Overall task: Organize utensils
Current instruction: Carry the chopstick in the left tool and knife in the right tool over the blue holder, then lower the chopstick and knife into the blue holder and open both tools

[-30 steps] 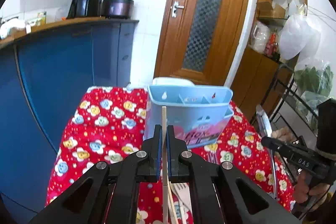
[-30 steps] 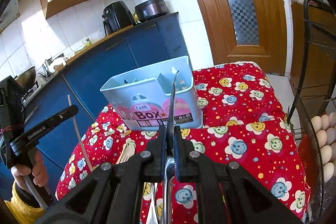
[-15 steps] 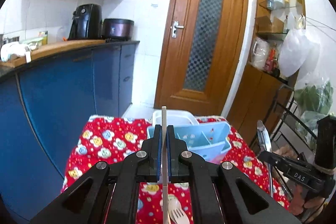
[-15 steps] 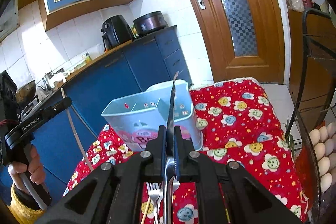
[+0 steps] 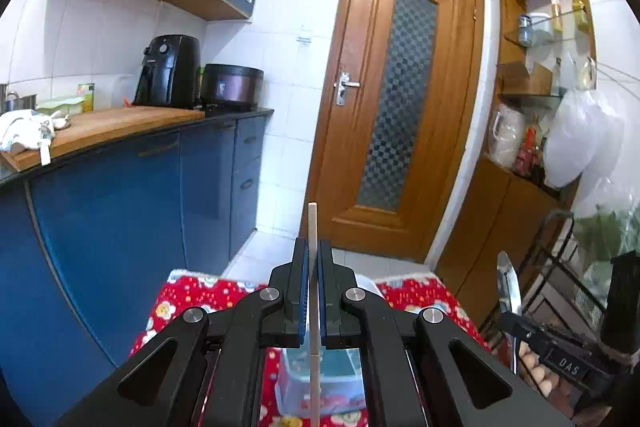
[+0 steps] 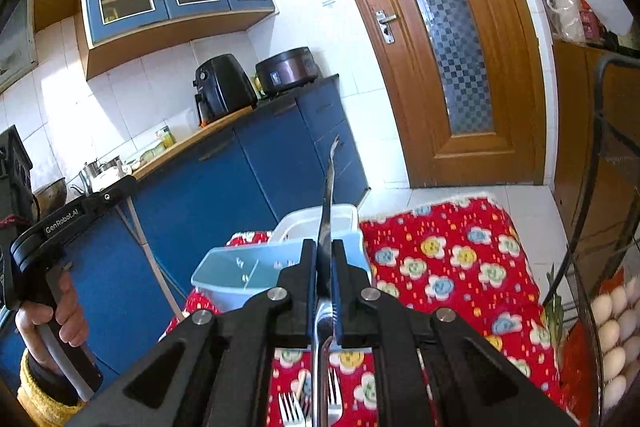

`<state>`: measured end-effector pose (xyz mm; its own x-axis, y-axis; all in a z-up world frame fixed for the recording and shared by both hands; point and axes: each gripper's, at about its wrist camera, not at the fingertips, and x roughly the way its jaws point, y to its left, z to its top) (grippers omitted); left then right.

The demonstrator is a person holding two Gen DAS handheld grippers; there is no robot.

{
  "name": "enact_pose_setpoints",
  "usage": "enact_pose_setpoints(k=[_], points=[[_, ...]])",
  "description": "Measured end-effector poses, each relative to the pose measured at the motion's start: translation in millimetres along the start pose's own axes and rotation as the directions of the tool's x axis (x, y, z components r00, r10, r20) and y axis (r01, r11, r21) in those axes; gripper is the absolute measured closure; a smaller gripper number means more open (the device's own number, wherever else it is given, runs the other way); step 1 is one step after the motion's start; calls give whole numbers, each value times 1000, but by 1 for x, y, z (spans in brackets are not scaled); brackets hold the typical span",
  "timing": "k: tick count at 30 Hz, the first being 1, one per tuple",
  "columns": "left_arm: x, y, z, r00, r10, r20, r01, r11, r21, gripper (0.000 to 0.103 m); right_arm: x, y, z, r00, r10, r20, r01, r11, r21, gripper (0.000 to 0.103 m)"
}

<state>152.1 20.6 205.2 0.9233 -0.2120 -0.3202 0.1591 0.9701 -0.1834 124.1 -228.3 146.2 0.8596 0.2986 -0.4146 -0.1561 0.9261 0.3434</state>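
Note:
My left gripper (image 5: 313, 259) is shut on a thin wooden chopstick (image 5: 312, 223) that points upright, held high above the light blue utensil box (image 5: 320, 383) below it. My right gripper (image 6: 323, 255) is shut on a steel knife (image 6: 329, 183), its blade pointing up over the same box (image 6: 236, 271). Forks (image 6: 294, 409) lie on the red flowered tablecloth (image 6: 452, 267) under the right gripper. The right gripper also shows in the left wrist view (image 5: 516, 323) with the knife (image 5: 507, 287). The left gripper shows in the right wrist view (image 6: 116, 193).
Blue cabinets (image 5: 120, 219) with a worktop stand to the left. A wooden door (image 5: 396, 99) is ahead. A wire rack (image 6: 600, 267) with eggs (image 6: 612, 331) stands at the right. A white tub (image 6: 316, 223) sits behind the box.
Both grippers have risen and tilted up with their utensils. The box has dropped low in both views, and the left view now looks down into it from above.

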Motion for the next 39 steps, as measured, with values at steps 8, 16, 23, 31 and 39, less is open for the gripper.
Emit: enact_pose_setpoints(k=[8, 16, 23, 31, 39], points=[[25, 0, 18, 999, 17, 32, -16, 1000, -6, 100, 26, 5, 30, 995, -5, 99, 9, 999, -33, 95], [55, 3, 11, 1000, 22, 16, -22, 1000, -15, 100, 62, 9, 39, 981, -25, 190, 41, 996, -79, 95], [76, -1, -8, 1000, 17, -10, -17, 1000, 14, 100, 85, 8, 26, 968, -45, 247, 69, 993, -92, 95], [87, -4, -28, 1000, 16, -18, -15, 999, 50, 100, 98, 18, 9, 953, -75, 292, 127, 979, -162, 95], [89, -10, -48, 999, 22, -24, -19, 995, 100, 100, 105, 20, -8, 956, -98, 276, 149, 974, -171, 94]])
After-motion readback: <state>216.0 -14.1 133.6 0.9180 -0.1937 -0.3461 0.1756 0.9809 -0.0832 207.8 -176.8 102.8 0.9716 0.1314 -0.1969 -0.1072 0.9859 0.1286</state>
